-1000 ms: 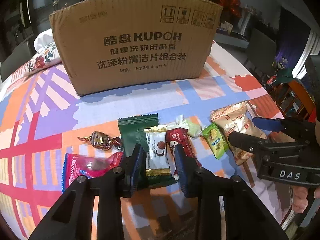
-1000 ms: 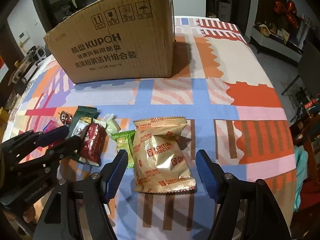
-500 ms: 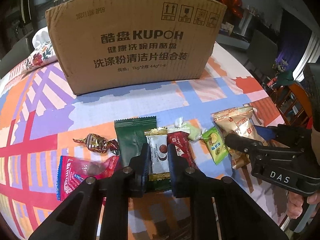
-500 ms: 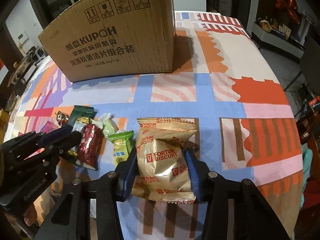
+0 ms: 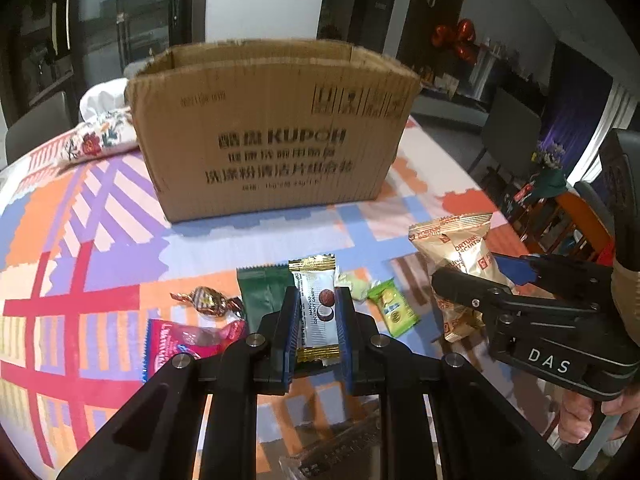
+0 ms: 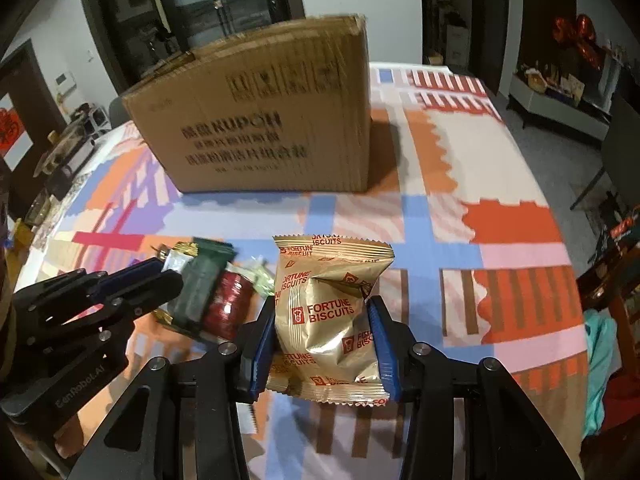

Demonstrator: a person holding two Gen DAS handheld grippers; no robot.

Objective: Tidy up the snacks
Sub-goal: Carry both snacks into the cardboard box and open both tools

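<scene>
Snacks gripped in both grippers — lift toward the box looks next.

Left gripper (image 5: 316, 316) has its jaws pinching the white coconut bar (image 5: 317, 312) by its long edges; it appears raised off the worktop (image 5: 100, 240), above the green packet (image 5: 262, 292). Right gripper (image 6: 322, 336) squeezes the gold fortune biscuits bag (image 6: 326, 312) at its waist, crumpling the foil — side holds likely chosen so each can drop clear into the open cardboard box (image 5: 272, 128) at the far side. Loose sweets remain near, left of the bag.
</scene>
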